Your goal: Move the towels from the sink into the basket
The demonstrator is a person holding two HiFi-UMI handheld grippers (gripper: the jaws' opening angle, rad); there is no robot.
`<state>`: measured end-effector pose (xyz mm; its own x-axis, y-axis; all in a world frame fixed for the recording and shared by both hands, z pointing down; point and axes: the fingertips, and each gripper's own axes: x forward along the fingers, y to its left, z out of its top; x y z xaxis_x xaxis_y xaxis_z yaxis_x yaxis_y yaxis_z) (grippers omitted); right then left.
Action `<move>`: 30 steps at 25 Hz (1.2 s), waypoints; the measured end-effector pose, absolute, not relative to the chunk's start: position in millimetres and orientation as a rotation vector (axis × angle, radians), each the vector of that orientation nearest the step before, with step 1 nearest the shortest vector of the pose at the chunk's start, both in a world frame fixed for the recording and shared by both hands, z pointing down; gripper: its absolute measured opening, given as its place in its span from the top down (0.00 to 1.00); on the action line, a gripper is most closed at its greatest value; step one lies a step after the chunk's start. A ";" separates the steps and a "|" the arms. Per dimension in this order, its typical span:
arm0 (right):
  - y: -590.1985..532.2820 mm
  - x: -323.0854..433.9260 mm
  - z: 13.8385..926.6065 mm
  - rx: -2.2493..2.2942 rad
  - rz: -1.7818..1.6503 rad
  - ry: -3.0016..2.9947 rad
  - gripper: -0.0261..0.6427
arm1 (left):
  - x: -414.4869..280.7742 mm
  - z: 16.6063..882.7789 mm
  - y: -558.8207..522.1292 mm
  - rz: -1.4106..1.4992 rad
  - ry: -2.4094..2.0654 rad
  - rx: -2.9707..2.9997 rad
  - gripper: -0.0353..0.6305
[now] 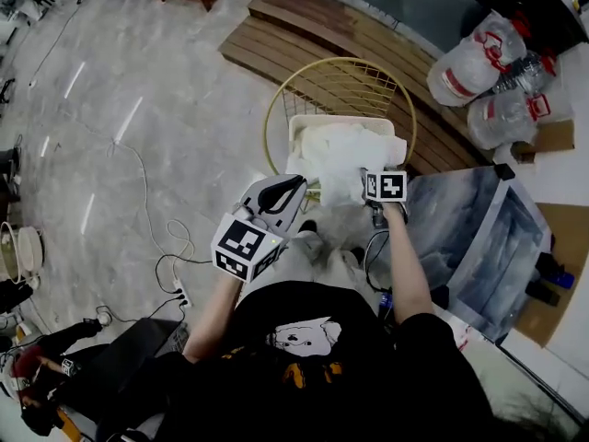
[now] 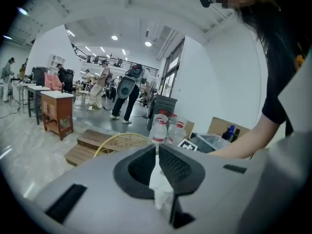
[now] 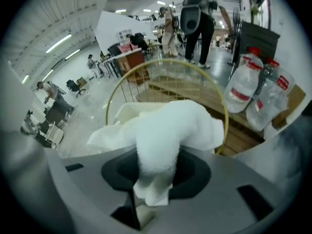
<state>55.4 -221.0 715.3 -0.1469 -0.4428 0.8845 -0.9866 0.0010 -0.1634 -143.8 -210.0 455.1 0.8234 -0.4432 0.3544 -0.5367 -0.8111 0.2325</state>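
A yellow wire basket (image 1: 276,109) stands on the floor ahead of me, with white towels (image 1: 336,150) heaped in it. My right gripper (image 1: 366,177) hangs over the basket's near side, shut on a white towel (image 3: 170,126) that bulges out ahead of its jaws above the basket rim (image 3: 117,91). My left gripper (image 1: 296,186) sits just left of it, at the heap's near edge. Its jaws are shut, pinching a small fold of white towel (image 2: 158,186). The left gripper view shows the basket (image 2: 122,140) beyond the left gripper (image 2: 158,155). The grey sink (image 1: 479,238) is at my right.
Wooden steps (image 1: 313,35) lie behind the basket. Large water bottles (image 1: 469,67) stand at the back right. Cables (image 1: 166,247) trail over the floor at my left. People and desks (image 2: 56,106) are far off across the hall.
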 end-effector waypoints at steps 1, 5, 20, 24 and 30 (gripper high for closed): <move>-216.1 50.5 733.6 1.462 1.148 -1.629 0.76 | -144.9 455.6 -209.8 0.413 -0.742 2.681 0.91; -216.8 49.8 743.2 1.537 1.202 -1.608 0.66 | -146.5 458.6 -210.5 0.428 -0.715 2.681 0.91; -128.8 51.6 480.0 1.974 0.592 -2.080 0.79 | -64.3 438.1 -162.3 0.375 -0.411 2.834 0.91; -71.1 58.8 441.9 2.113 0.534 -2.099 0.87 | -40.1 421.8 -118.6 0.350 -0.352 2.866 0.91; 22.2 63.9 415.9 2.184 0.505 -2.139 0.91 | -25.9 406.0 -30.4 0.322 -0.339 2.881 0.91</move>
